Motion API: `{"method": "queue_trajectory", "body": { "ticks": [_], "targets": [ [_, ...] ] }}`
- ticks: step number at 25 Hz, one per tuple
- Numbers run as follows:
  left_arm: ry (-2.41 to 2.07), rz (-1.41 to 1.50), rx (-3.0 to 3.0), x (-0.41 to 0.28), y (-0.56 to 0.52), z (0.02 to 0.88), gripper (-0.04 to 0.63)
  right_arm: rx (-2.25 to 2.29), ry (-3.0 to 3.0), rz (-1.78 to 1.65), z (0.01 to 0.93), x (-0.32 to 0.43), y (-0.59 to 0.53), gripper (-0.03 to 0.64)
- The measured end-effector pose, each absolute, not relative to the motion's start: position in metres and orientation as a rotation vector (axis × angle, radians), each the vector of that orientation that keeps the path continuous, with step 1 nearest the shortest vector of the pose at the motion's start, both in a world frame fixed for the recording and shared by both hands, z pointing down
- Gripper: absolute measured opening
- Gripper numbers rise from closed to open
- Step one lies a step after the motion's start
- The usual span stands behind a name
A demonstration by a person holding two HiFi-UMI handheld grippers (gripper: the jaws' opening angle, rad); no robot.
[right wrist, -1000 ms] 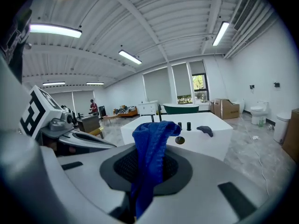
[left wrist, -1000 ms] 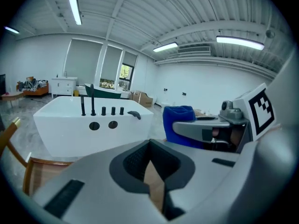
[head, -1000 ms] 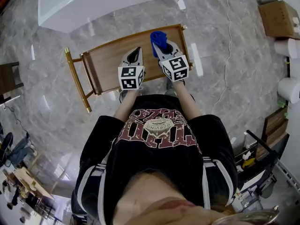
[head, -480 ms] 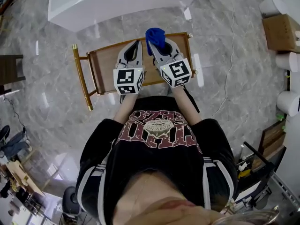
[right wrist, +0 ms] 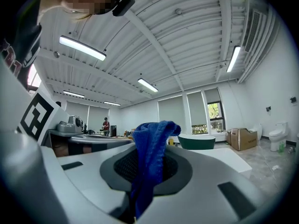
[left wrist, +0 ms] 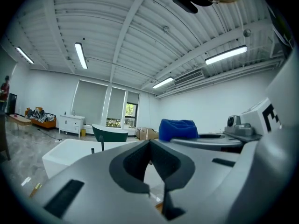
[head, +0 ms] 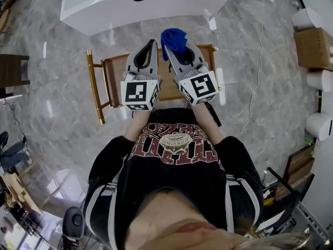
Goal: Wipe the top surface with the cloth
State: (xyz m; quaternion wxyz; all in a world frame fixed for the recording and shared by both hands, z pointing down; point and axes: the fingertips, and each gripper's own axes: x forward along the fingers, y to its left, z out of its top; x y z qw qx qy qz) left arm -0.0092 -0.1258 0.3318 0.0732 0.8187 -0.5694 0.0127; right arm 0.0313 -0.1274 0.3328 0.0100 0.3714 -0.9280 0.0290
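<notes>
Now the right tool (head: pixel 176 47) is clamped on the blue cloth (head: pixel 173 37), held above the wooden table (head: pixel 113 72), probably to begin wiping. The left tool (head: pixel 151 46) is closed and empty beside it.

The left gripper (head: pixel 152 45) and the right gripper (head: pixel 177 50) look alike: each is a pale grey moulded shell that narrows to two pointed jaws, with a dark grey, rounded hollow just behind the jaw tips and a small dark slot set in the shell on either side. At the end farthest from the jaws each carries a white cube (head: pixel 139 93) printed with black square markers. Behind the cubes the person wears a black T-shirt (head: pixel 174 165) with a dark red and cream print across the chest and white stripes down the sleeves (head: pixel 104 197).
</notes>
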Motion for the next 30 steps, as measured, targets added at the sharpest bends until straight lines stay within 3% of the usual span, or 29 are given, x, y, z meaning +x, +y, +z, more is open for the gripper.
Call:
{"method": "queue_trajectory", "body": {
  "ticks": [30],
  "targets": [
    [-1.781, -0.004, 2.534, -0.017, -0.120, 0.288, 0.046, 1.136, -2.971, 0.014, 0.291, 0.015, -0.129, 0.058]
  ]
}}
